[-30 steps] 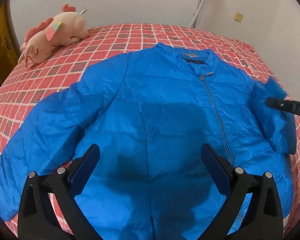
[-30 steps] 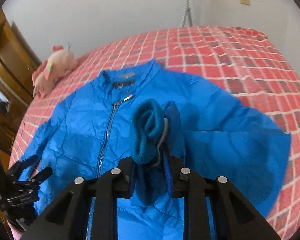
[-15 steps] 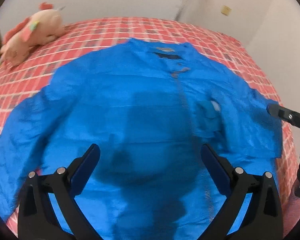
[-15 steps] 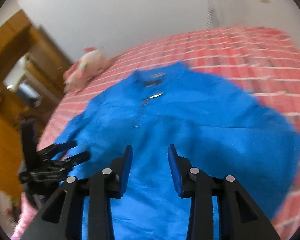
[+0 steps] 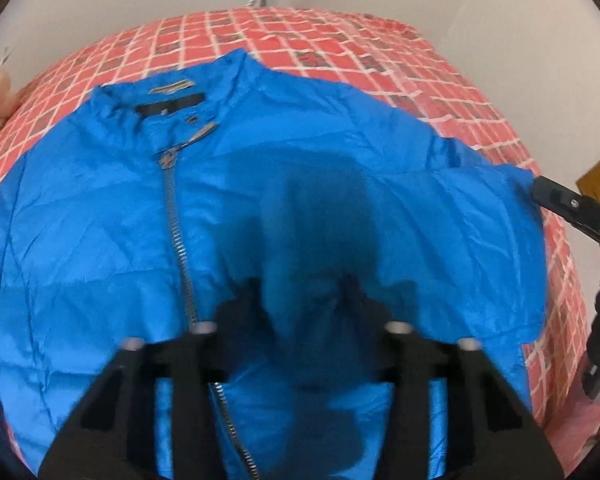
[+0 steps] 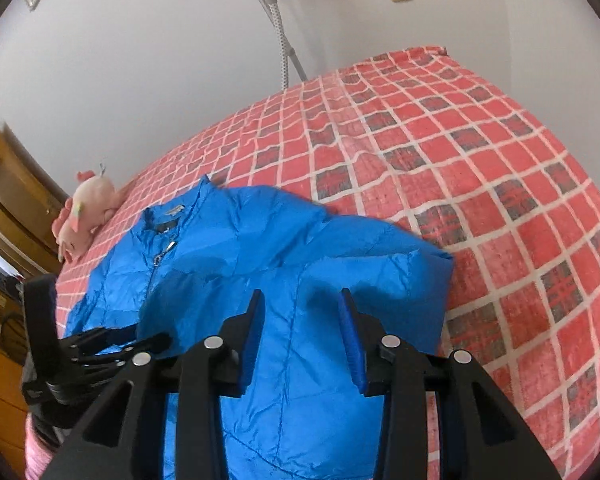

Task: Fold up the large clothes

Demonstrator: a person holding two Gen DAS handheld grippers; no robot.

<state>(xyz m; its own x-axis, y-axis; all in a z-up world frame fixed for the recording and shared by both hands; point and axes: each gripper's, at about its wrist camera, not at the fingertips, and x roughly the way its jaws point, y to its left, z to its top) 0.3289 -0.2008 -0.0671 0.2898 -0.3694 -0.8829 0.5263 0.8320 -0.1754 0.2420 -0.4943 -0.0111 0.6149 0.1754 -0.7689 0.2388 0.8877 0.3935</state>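
A blue zip-up puffer jacket [image 5: 100,208] lies front up on the bed; it also shows in the right wrist view [image 6: 236,256]. Its right sleeve [image 5: 452,232] is folded across the body. My left gripper [image 5: 306,304] is closed on the sleeve's cuff end [image 5: 300,292], low over the jacket; the picture is blurred there. My right gripper [image 6: 302,332] is open and empty just above the folded sleeve [image 6: 380,280], and its fingers show at the right edge of the left wrist view [image 5: 572,204].
The bed has a red checked cover [image 6: 480,160] with bare room right of the jacket. A pink plush toy [image 6: 84,212] lies by the collar at the far left. Wooden furniture [image 6: 8,208] stands left of the bed. White walls rise behind.
My right gripper laid the sleeve cuff on the jacket, opened and drew back to the right. My left gripper moved right and closed on the cuff.
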